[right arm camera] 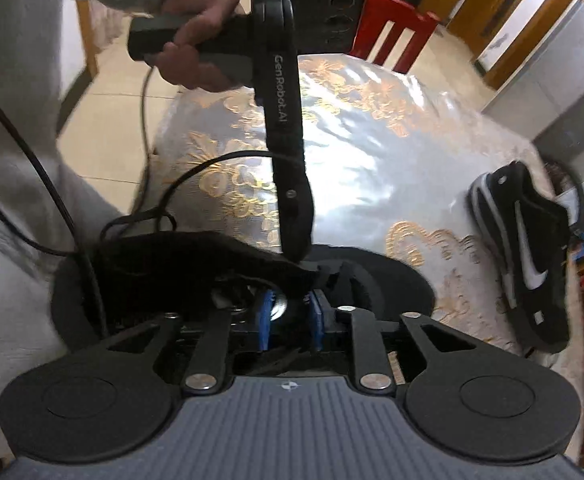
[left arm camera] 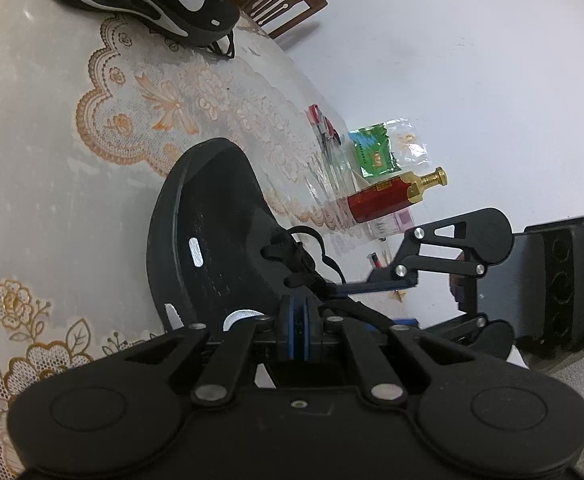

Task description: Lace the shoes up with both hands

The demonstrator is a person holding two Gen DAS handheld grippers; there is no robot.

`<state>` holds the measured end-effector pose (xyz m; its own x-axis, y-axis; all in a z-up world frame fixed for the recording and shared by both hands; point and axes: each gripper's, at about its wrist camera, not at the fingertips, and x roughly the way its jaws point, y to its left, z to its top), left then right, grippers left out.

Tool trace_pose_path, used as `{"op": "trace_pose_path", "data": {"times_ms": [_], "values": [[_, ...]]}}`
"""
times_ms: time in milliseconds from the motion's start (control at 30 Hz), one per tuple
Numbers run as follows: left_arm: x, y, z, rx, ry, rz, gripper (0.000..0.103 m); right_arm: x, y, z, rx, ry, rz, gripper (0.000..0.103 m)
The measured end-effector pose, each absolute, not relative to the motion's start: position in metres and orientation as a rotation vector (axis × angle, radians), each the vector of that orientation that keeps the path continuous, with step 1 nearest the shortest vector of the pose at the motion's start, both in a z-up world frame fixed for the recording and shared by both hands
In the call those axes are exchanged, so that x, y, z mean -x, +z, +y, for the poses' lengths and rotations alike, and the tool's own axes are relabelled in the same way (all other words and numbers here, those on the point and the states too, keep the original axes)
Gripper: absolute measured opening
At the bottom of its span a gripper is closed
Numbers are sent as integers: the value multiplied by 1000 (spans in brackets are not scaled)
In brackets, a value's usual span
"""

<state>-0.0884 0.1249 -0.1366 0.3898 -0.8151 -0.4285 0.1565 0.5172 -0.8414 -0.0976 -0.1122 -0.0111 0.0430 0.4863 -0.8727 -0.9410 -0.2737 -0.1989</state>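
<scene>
Lying in the lower middle of the left wrist view, the near shoe [left arm camera: 211,240] is black and shows its toe and sole edge toward the camera, on a table [left arm camera: 31,140] covered with a lace cloth with gold flowers. The left gripper [left arm camera: 296,320] has its blue pads pressed together at the tongue of this shoe, and a black lace [left arm camera: 324,260] runs right at them; whether the lace is really caught between the pads I cannot tell. The right gripper [left arm camera: 372,286] enters from the right of this view and reaches to the same laces. In the right wrist view its 2 blue pads [right arm camera: 265,316] stand apart over the shoe opening, with a gap between them and nothing clearly pressed. A hand [right arm camera: 199,40] in the upper left holds the handle of the left gripper. The second shoe [right arm camera: 524,252], black with white mark, lies at the right edge, well apart.
</scene>
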Motion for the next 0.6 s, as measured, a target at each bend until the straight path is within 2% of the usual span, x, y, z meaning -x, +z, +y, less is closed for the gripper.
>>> {"op": "trace_pose_path", "data": {"times_ms": [267,600], "values": [[89,-139,126,814,-703,978,7,43,-8,-98,750,1549,890,25],[90,-139,127,822,-699,981,9,55,-21,-75,875,1604,856,25]]}}
